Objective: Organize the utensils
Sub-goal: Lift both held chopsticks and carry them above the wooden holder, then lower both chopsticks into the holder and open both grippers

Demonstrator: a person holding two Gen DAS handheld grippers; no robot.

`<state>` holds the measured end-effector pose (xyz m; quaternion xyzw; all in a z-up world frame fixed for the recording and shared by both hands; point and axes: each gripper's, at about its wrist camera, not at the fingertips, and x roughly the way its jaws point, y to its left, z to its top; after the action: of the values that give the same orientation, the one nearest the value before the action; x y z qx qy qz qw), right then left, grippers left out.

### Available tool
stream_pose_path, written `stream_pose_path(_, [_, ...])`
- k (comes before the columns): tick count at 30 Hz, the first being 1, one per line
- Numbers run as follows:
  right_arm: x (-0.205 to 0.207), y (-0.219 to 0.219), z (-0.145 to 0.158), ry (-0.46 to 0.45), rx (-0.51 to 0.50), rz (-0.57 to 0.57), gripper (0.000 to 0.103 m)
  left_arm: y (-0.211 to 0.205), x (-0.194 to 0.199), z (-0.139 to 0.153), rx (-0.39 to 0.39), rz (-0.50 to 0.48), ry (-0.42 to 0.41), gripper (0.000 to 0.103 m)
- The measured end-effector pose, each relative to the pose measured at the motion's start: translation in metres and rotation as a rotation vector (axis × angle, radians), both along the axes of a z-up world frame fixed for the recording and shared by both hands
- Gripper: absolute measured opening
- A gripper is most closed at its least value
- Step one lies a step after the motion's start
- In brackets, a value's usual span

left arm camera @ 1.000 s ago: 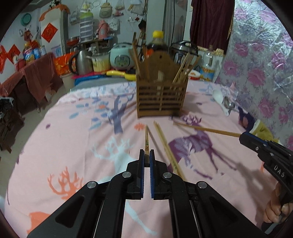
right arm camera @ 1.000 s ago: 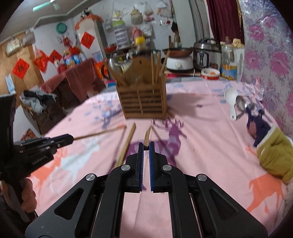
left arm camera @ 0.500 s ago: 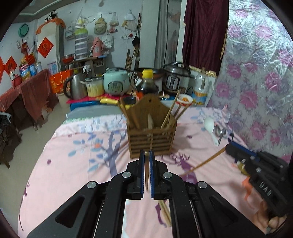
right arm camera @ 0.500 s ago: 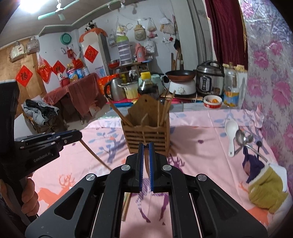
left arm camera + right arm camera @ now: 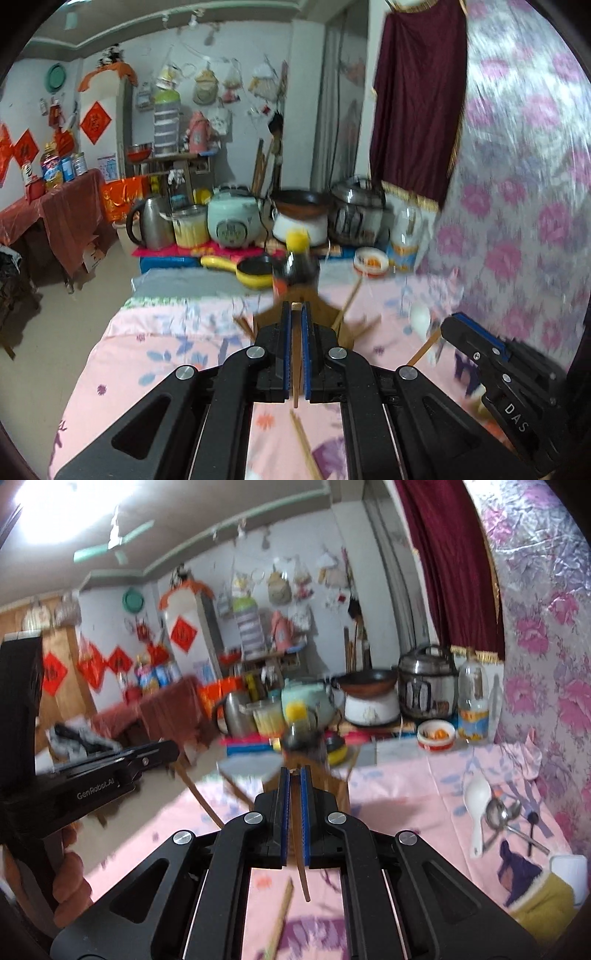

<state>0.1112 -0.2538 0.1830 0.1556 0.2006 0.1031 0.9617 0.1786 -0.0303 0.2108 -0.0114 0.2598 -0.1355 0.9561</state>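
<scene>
We see the left claw (image 5: pixel 294 314) clamped tight on a chopstick (image 5: pixel 295 384) that hangs below its pads; the wooden holder (image 5: pixel 325 317) sits just beyond its tips; only this view shows the right claw (image 5: pixel 448 325) sideways, gripping its own chopstick (image 5: pixel 424 349); the right view adds spoons (image 5: pixel 495 812) off to its right on the tablecloth (image 5: pixel 406 786).

Both grippers rise off the pink deer-print tablecloth (image 5: pixel 155 369) — each carries a thin wooden chopstick clear of it. Left gripper (image 5: pixel 294 325) now has its stick (image 5: pixel 295 384) hanging below the pads; right gripper (image 5: pixel 294 794) likewise (image 5: pixel 301 871). Slatted brown wooden utensil holder (image 5: pixel 343 325) drops low in both views — now partly behind the fingers.
</scene>
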Motion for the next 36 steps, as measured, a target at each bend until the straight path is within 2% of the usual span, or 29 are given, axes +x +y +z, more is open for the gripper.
stream_pose_path(4, [0.015,-0.004,0.012,-0.078,0.059,-0.03,0.006,0.01,0.012,0.014,-0.073,0.059,-0.077,0.006])
stream_pose_path(8, [0.028,-0.005,0.017,-0.146,0.076,-0.067,0.007,0.013,0.023,0.016,-0.087,0.113,-0.135,0.006])
stream_pose_path(15, [0.043,0.001,0.013,-0.248,0.054,-0.078,0.006,0.006,0.05,-0.003,-0.089,0.114,-0.137,0.006])
stream_pose_path(20, [0.07,0.012,-0.005,-0.194,-0.006,-0.062,0.006,0.009,0.07,-0.03,-0.111,0.115,-0.081,0.006])
stream_pose_path(23, [0.089,0.019,-0.024,-0.132,-0.064,-0.095,0.007,0.011,0.086,-0.045,-0.098,0.103,-0.004,0.006])
stream_pose_path(25, [0.1,0.016,-0.035,-0.088,-0.042,-0.092,0.007,0.015,0.091,-0.049,-0.117,0.098,0.024,0.006])
stream_pose_path(27, [0.103,0.008,-0.037,-0.064,0.032,-0.061,0.006,0.02,0.091,-0.051,-0.133,0.095,0.03,0.006])
stream_pose_path(33, [0.084,0.002,-0.019,-0.122,0.075,-0.037,0.006,0.018,0.093,-0.057,-0.105,0.092,0.047,0.006])
stream_pose_path(34, [0.082,0.003,-0.017,-0.127,0.08,-0.033,0.006,0.016,0.093,-0.058,-0.101,0.091,0.054,0.014])
stream_pose_path(35, [0.08,0.004,-0.016,-0.134,0.083,-0.034,0.006,0.014,0.093,-0.058,-0.103,0.095,0.056,0.04])
stream_pose_path(36, [0.077,0.004,-0.014,-0.145,0.088,-0.033,0.006,0.016,0.092,-0.058,-0.111,0.11,0.052,0.054])
